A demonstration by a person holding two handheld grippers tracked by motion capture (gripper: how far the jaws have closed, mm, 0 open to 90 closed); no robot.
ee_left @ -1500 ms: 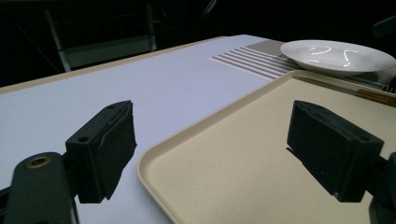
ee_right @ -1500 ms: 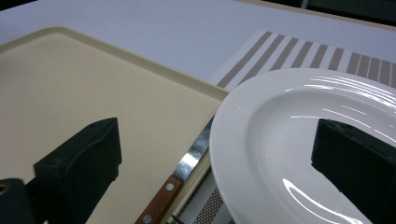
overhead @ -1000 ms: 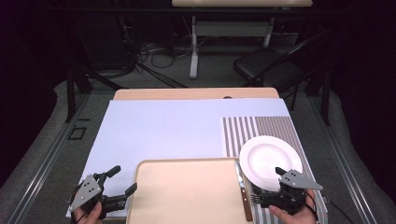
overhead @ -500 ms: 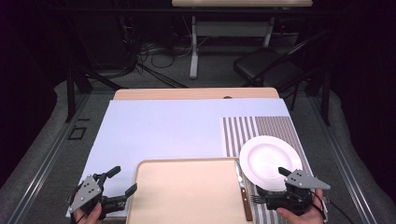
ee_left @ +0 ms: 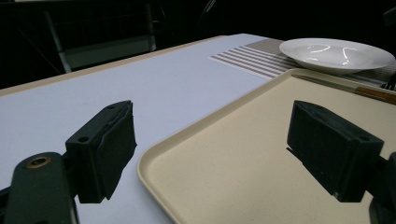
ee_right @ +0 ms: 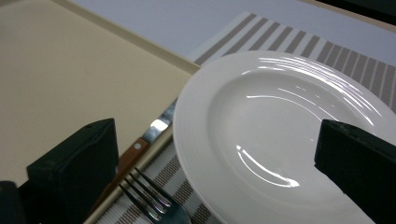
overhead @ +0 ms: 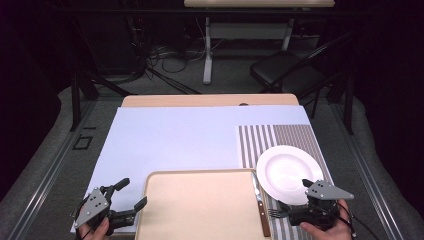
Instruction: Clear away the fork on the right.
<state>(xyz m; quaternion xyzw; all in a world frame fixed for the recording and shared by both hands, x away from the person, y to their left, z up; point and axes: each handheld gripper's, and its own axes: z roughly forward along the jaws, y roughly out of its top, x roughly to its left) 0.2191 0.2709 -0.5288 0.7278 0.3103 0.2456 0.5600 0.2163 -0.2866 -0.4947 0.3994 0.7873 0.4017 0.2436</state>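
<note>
The right gripper hangs near the fork, jaws spread, empty; the fork lies between knife and plate; left gripper released at the tray; next: close on the fork.

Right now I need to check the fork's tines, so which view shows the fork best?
The right gripper view: the fork lies close, tines distinct, beside the plate. The high view shows it small; the left gripper view, a dark sliver.
</note>
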